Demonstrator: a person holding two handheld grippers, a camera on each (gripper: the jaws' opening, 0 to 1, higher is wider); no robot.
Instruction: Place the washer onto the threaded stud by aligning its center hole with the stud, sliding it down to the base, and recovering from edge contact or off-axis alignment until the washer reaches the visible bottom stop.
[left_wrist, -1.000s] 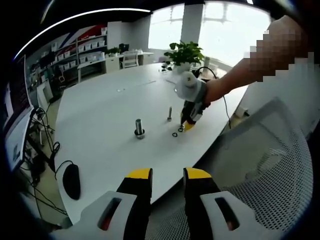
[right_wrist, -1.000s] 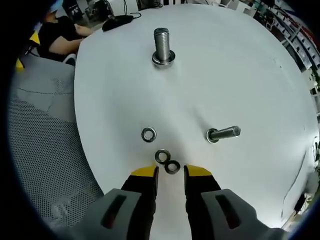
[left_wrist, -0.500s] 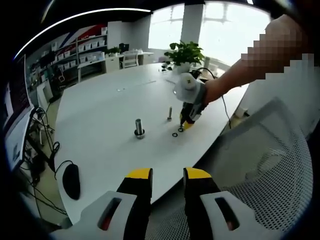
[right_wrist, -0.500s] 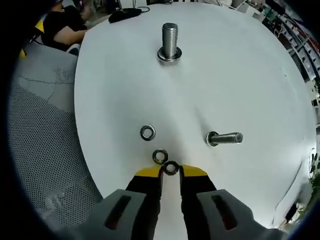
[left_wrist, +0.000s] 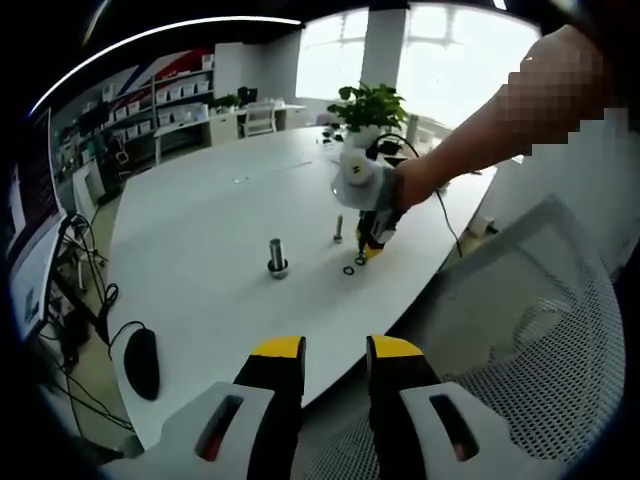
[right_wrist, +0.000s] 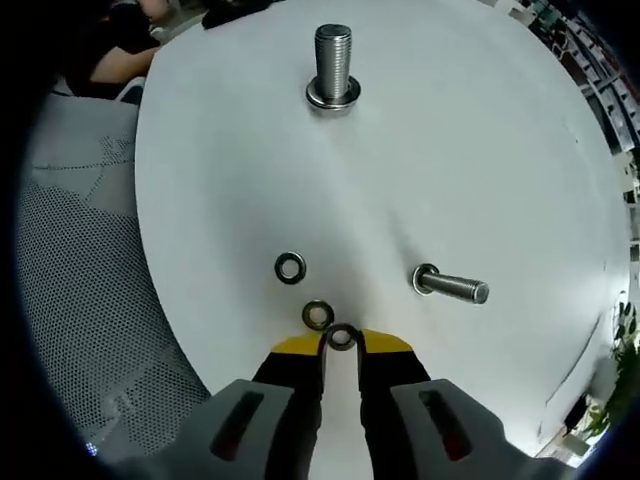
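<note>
- Right gripper (right_wrist: 341, 343) pinches a washer (right_wrist: 342, 336) at its yellow tips (two more lie just ahead).
- Left gripper (left_wrist: 335, 352) hangs released, off the table (left_wrist: 210, 200).
- Threaded stud (right_wrist: 333, 66) stands upright, well apart.

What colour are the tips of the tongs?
Yellow, on black and grey bodies. It shows best in the right gripper view, on the right tongs pinching a washer.

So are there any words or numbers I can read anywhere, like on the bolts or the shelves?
No readable text anywhere.
Large bolt and small bolt: bare thread, no markings.
Washers, like the one between the right claw tips: plain metal.
Shelf boxes in the left gripper view: too small and blurred to read.
Monitor at the edge: nothing legible.
</note>
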